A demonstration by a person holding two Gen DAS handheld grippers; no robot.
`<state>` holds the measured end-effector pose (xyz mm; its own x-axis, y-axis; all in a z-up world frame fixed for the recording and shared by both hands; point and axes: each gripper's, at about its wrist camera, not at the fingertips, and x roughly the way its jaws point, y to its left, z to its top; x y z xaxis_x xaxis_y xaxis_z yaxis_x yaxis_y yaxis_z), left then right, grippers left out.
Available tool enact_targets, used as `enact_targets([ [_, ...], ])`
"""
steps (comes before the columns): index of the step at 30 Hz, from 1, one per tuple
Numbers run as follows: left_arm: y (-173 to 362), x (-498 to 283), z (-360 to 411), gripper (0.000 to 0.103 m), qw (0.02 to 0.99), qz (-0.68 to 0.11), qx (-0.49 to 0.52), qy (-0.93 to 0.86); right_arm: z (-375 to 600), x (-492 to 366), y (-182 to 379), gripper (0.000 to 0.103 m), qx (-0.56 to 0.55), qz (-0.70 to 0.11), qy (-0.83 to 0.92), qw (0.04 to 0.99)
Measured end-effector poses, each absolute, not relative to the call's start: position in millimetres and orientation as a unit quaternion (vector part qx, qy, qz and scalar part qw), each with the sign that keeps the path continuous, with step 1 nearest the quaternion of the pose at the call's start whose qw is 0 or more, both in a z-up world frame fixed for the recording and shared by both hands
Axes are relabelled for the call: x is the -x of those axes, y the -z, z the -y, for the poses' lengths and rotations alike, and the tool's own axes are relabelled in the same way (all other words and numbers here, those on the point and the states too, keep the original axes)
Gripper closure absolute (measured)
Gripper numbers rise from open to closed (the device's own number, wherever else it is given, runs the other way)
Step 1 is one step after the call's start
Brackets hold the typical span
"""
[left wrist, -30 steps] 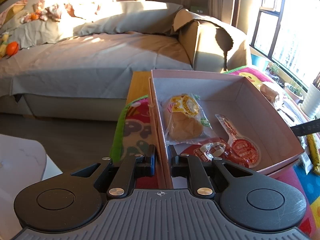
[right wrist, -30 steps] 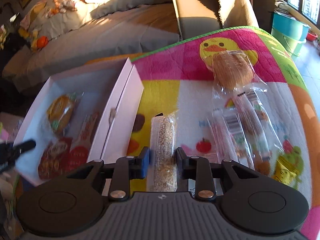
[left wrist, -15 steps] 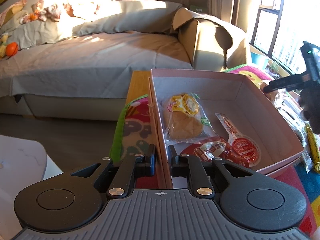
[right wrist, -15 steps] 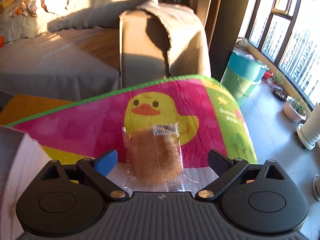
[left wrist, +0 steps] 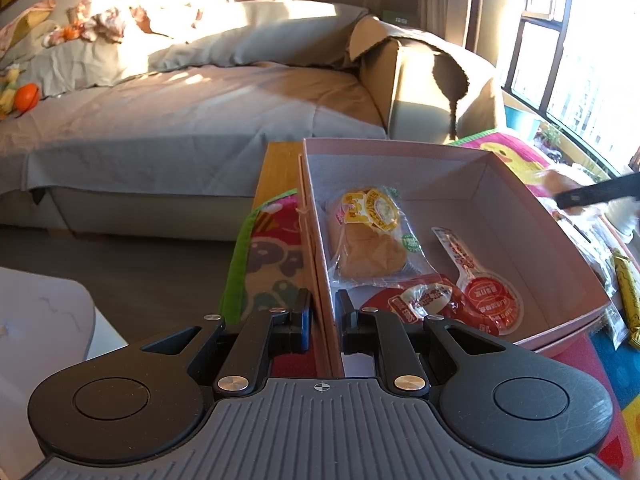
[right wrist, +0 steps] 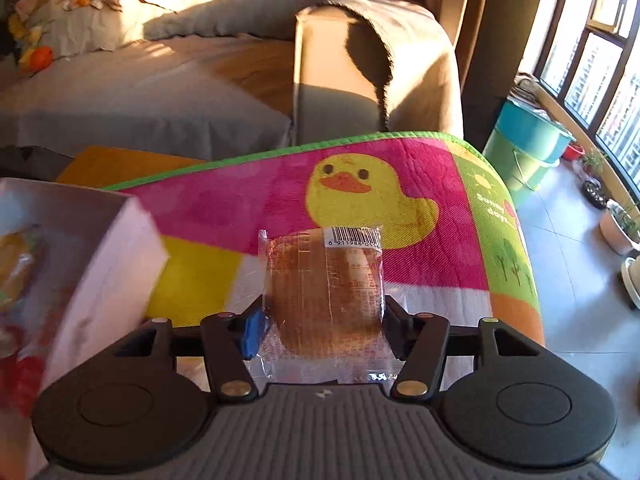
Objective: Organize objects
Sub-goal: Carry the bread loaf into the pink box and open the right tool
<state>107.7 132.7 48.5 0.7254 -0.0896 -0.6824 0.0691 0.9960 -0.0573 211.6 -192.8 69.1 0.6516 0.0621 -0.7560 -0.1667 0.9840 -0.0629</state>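
My left gripper (left wrist: pixel 322 314) is shut on the left wall of the open pink box (left wrist: pixel 560 240). Inside the box lie a wrapped bun with a yellow label (left wrist: pixel 368 236) and red snack packets (left wrist: pixel 476 296). My right gripper (right wrist: pixel 322 316) is shut on a clear-wrapped brown cake (right wrist: pixel 324 288), holding it above the colourful duck mat (right wrist: pixel 360 196). The box also shows blurred at the left of the right wrist view (right wrist: pixel 108 256). A right gripper finger and the cake appear blurred beyond the box's right wall in the left wrist view (left wrist: pixel 596 194).
More snack packets, one yellow (left wrist: pixel 628 292), lie on the mat right of the box. A grey bed (left wrist: pixel 180 128) and a draped cardboard box (right wrist: pixel 372 64) stand behind. Teal and green buckets (right wrist: pixel 528 144) and potted plants are by the window.
My right gripper left the grain bar, opened around the wrapped cake, then closed on it and lifted it toward the box. My left gripper has kept its hold on the box wall.
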Motion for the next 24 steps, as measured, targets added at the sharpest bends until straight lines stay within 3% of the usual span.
enact_targets([
  [9, -48, -105, -135, 0.088, 0.930, -0.364, 0.024, 0.041, 193, -98, -113, 0.045, 0.035, -0.394, -0.087, 0.914],
  [24, -49, -101, -139, 0.087, 0.930, -0.362, 0.034, 0.049, 148, 6, -69, 0.045, 0.014, -0.455, -0.113, 0.883],
])
